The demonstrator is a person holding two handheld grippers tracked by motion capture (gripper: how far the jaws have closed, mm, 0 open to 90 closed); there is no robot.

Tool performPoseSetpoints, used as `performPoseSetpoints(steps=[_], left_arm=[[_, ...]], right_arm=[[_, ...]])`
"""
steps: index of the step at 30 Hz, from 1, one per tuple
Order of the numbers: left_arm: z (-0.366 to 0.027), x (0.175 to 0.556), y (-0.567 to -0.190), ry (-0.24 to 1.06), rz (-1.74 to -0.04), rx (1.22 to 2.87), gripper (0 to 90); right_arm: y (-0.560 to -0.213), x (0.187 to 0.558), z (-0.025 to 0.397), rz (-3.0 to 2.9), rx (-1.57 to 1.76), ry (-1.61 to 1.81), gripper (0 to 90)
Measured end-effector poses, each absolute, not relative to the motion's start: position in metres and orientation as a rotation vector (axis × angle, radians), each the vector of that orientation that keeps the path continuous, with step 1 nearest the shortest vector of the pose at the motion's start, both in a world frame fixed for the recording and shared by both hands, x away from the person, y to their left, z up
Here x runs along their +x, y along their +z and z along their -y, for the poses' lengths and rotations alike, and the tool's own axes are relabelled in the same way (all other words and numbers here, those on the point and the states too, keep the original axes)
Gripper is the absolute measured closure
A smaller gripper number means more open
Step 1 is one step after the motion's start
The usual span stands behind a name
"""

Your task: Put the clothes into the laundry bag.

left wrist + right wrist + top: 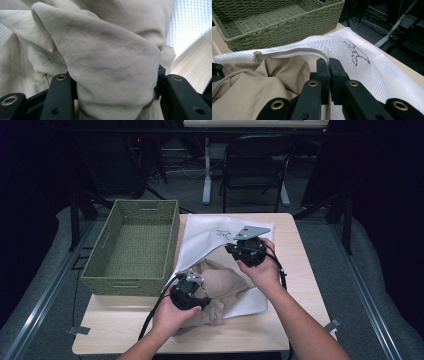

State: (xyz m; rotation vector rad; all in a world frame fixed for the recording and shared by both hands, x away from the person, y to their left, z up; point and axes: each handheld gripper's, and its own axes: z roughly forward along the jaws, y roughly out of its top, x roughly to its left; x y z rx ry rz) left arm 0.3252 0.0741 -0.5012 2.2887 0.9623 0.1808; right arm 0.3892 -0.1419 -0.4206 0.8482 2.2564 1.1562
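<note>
While the right tongs [329, 65] pinch the trimmed rim of the white mesh bag [210, 237], lifting it so the mouth stays open, the left tongs [112, 82] are clamped on a thick bunched fold of the tan garment [220, 290], which sits half inside that mouth near the front middle of the counter [295, 320]. Reads as stuffing clothing into a laundry-type bag: one side holds the opening up, the other feeds cloth in. In the right gripper view the jaws stand nearly together with just the bag edge between them, and the rim arches up off the garment because of that pull. In the left gripper view the jaws stand fairly far apart, kept so by the wad of fabric between them (the cloth looks paler there, likely lighting). High view shows the garment still partly out, a lump trailing toward the person's left hand [167, 315], so I judge the job roughly midway. Bag lies flat otherwise, its far end with a small dark emblem [358, 53] pointing away from the person. Green woven basket [135, 245] sits empty just beside the bag at the counter's left, touching or nearly so, can't tell which; probably where the filled bag goes. Risk: thin rim slipping from the right tongs as cloth is pushed.
</note>
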Motion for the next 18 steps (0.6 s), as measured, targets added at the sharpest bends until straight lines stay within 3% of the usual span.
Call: performPoseSetpoints(steps=[18], left_arm=[[-0.052,0.348,-0.498,0.219,-1.007,2.269,48.0]], right_arm=[[-0.427,0.387,0.138,-2.273,0.848,1.182,87.6]])
